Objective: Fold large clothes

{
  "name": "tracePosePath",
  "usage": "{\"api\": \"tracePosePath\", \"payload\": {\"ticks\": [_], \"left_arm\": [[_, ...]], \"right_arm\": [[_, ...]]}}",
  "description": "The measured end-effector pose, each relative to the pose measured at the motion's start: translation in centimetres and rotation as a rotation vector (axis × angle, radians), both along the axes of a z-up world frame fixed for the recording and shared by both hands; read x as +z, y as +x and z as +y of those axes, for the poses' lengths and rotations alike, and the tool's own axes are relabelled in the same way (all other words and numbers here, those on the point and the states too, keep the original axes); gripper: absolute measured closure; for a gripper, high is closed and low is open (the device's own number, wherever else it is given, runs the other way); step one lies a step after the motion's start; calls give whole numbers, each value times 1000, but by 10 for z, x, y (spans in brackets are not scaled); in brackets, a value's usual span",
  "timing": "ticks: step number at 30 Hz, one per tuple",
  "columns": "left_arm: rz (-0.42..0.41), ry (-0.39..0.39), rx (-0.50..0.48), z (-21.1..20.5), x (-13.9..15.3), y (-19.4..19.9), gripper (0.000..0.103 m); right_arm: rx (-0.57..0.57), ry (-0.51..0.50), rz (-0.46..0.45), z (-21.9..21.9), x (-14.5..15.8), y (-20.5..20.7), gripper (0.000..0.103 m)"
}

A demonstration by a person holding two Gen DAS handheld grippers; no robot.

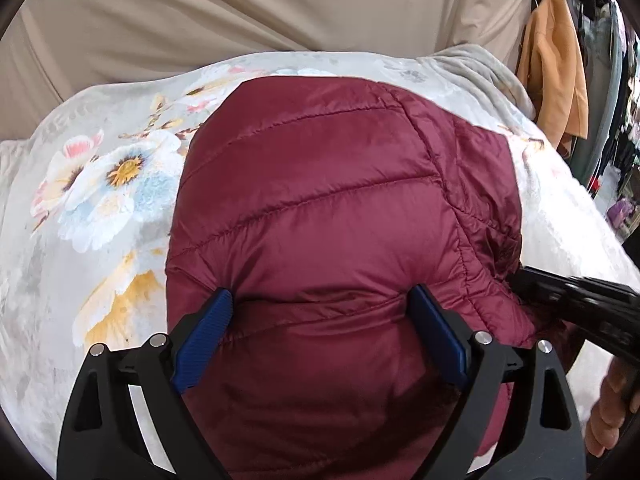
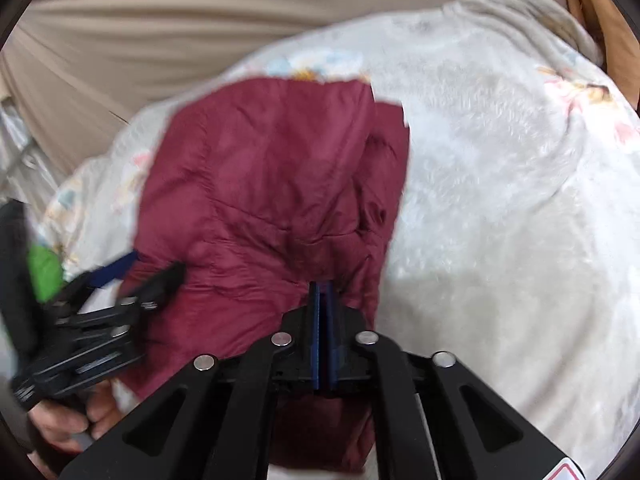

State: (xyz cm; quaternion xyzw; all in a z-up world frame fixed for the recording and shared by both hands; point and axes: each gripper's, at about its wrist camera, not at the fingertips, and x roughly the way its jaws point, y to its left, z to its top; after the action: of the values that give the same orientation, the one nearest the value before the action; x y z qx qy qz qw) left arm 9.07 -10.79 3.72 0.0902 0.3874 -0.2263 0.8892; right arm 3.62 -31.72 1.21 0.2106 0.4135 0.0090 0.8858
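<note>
A maroon quilted puffer jacket (image 1: 320, 200) lies folded on a floral fleece blanket (image 1: 100, 184). My left gripper (image 1: 320, 292) is open wide, and its blue pads (image 1: 208, 328) rest on the jacket's near part, one on each side of a puffy ridge. My right gripper (image 2: 323, 284) has its pads almost together on a gathered pinch of the jacket (image 2: 260, 180) at its near right edge. In the left wrist view the right gripper (image 1: 524, 276) comes in from the right against that edge. In the right wrist view the left gripper (image 2: 156, 264) is blurred at the left.
The blanket (image 2: 500, 200) spreads wide to the jacket's right. Beige draped fabric (image 1: 240, 12) rises behind it. An orange garment (image 1: 556, 80) and dark clothes hang at the far right. A person's hand (image 2: 68, 424) holds the left gripper, with a green patch (image 2: 44, 272) above it.
</note>
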Motion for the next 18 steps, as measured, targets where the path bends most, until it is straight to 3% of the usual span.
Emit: {"api": "tracePosePath", "payload": {"ticks": [5,10,13,18], "left_arm": [[-7,-2,4,6,1,-6,15],[-12,9,-9,2,-1,-11,14],[-20,18,-3,1,-3,-13,14],[36,-134,24,39,16,-16,15]], "right_arm": [[13,15,-35,9,6,-36,96],[21,26,50,13,-32,-39,103],[15,58,47,6,-45,-34,103],[1,50,37,0,-26,-40,103]]}}
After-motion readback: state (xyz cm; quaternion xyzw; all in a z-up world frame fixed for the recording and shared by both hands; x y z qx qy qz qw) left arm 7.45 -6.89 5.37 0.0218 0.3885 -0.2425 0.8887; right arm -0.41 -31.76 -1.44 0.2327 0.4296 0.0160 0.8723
